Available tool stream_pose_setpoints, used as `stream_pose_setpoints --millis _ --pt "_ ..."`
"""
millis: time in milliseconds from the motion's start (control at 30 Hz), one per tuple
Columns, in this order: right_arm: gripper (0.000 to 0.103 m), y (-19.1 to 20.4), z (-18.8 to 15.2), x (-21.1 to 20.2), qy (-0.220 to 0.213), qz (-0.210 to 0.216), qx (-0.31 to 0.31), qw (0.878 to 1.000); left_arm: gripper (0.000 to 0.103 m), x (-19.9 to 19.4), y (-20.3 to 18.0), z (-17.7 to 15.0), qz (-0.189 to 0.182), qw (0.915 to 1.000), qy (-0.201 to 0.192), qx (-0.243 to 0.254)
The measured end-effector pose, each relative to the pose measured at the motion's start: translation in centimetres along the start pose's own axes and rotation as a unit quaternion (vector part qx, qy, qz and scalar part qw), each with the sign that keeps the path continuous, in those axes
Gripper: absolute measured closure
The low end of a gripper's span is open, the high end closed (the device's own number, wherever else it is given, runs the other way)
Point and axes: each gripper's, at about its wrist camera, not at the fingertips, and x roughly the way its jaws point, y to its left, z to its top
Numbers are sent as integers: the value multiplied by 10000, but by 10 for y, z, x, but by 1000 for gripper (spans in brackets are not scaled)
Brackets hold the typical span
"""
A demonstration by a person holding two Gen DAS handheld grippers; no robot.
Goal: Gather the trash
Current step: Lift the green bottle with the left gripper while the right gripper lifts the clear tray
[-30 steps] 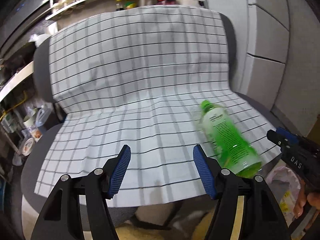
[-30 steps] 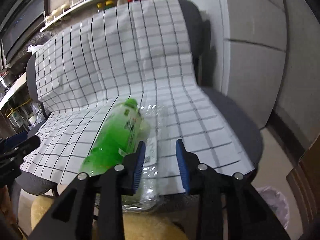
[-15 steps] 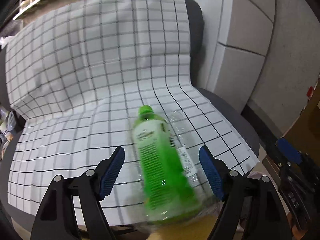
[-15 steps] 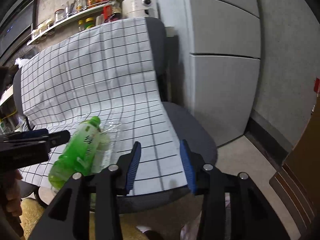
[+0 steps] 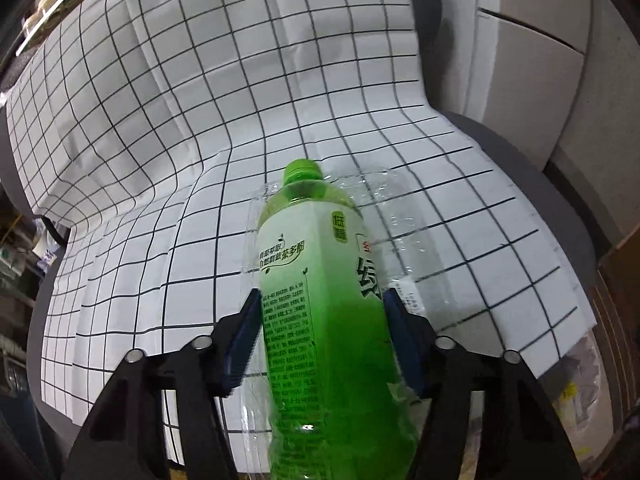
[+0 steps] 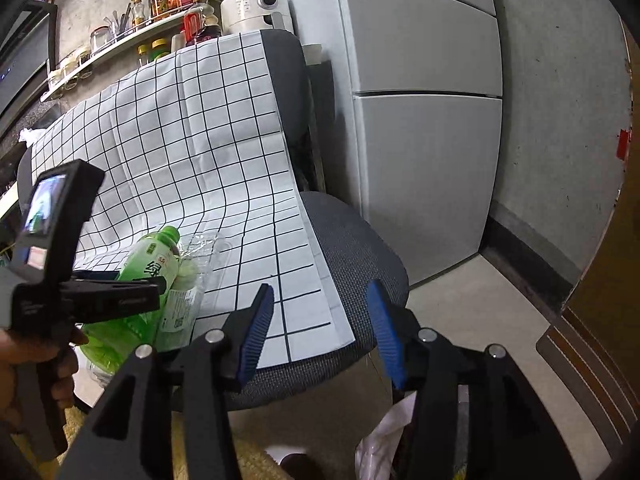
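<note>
- The green tea bottle (image 5: 320,300) lies on the front of the checked cloth (image 5: 168,128) that is draped over the grey office chair (image 6: 356,248), its cap pointing toward the backrest.
- The left gripper (image 5: 322,320) has just been closing; its blue pads sit against both sides of the bottle, pinching it.
- A crumpled clear plastic container (image 5: 384,216) lies touching the bottle's right side, partly under it.
- The right gripper (image 6: 320,320) has just been opening; its jaws are spread with nothing between them, above the chair's front edge.
- A grey refrigerator (image 6: 424,120) stands just beside the chair.
- Behind the chair, a shelf (image 6: 120,46) holds jars and sauce bottles, and a white appliance (image 6: 256,6) sits nearby.
- A white plastic bag (image 6: 384,436) lies on the floor below the right gripper.
</note>
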Motion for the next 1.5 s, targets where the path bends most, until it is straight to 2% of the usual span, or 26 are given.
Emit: stream_pose_setpoints --millis 67,133,200,333,400,500,667,800,900,1233,1267,1300,1400,1500 --pt "54 2 -1 -2 9 13 -30 10000 45 -2 4 -1 -83 9999 -89 -21" --pt "54 5 -2 -4 24 48 -68 10000 45 -12 12 -6 -412 9986 -327 -91" --pt "54 10 -2 -6 18 116 -114 9999 46 -33 20 -12 -685 9948 -748 -113" --pt "54 25 -2 -6 66 260 -219 9994 46 -68 43 -27 -1032 9870 -1201 -268" --pt "53 34 -2 -4 118 385 -270 9988 46 -81 60 -35 -1072 9842 -1346 -423" --pt "51 49 -2 2 278 616 -283 9973 45 -95 91 -52 -935 9822 -1499 -638" --pt "51 77 -3 27 599 822 -409 9940 45 -102 125 -80 -606 9818 -1582 -861" --pt "68 94 1 51 833 862 -465 9917 45 -100 146 -95 -600 9809 -1517 -1062" --pt "75 103 5 73 1043 880 -467 9895 45 -96 157 -101 -546 9808 -1481 -1144" --pt "76 113 5 121 1516 587 -401 9859 45 -79 172 -105 -580 9793 -1369 -1374" --pt "79 112 4 124 1538 593 -366 9856 45 -79 172 -105 -576 9795 -1359 -1372" --pt "88 112 3 125 1548 600 -353 9855 45 -78 172 -105 -575 9797 -1354 -1363" --pt "93 113 1 124 1489 651 -328 9862 45 -81 169 -105 -562 9799 -1357 -1347" --pt "95 110 4 108 1239 728 -320 9891 45 -89 163 -107 -584 9800 -1422 -1263"
